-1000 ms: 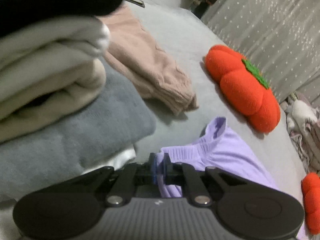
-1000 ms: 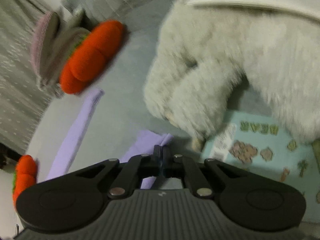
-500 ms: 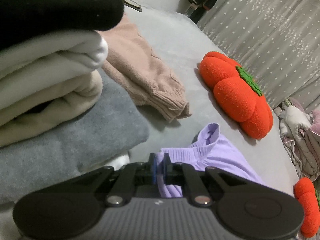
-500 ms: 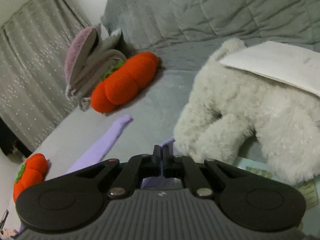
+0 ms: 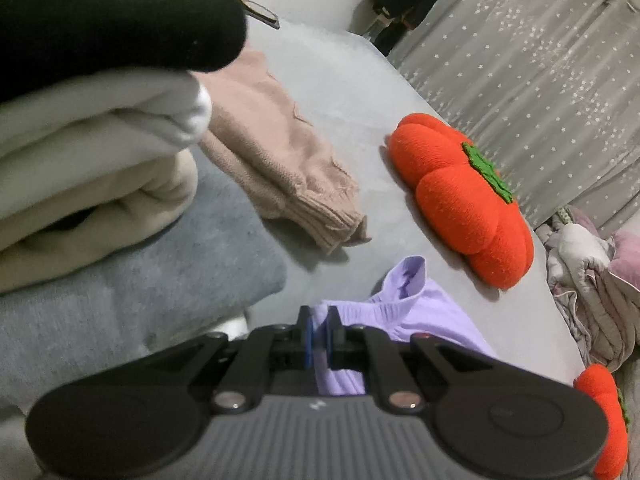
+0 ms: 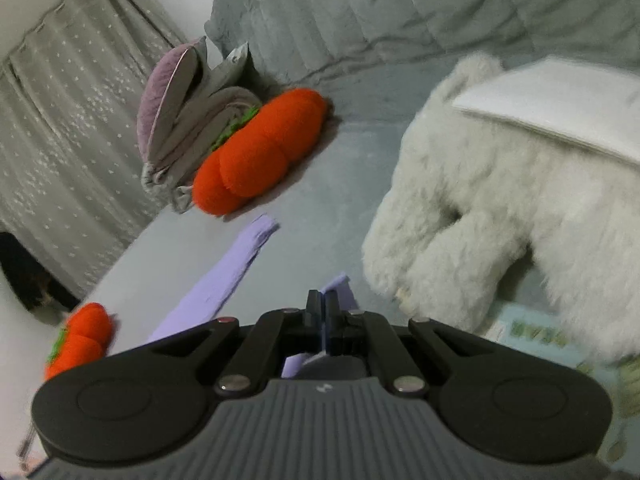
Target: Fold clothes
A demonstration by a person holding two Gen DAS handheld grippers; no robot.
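Now both grippers, left and right, jaws pinching the lilac garment.

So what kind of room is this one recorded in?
Most likely a bedroom, with the work done on a bed. A grey sheet spreads under the folded clothes, a quilted grey headboard rises behind, pumpkin cushions and a plush toy lie about, and star-print curtains hang alongside.

Lilac garment between left gripper jaws
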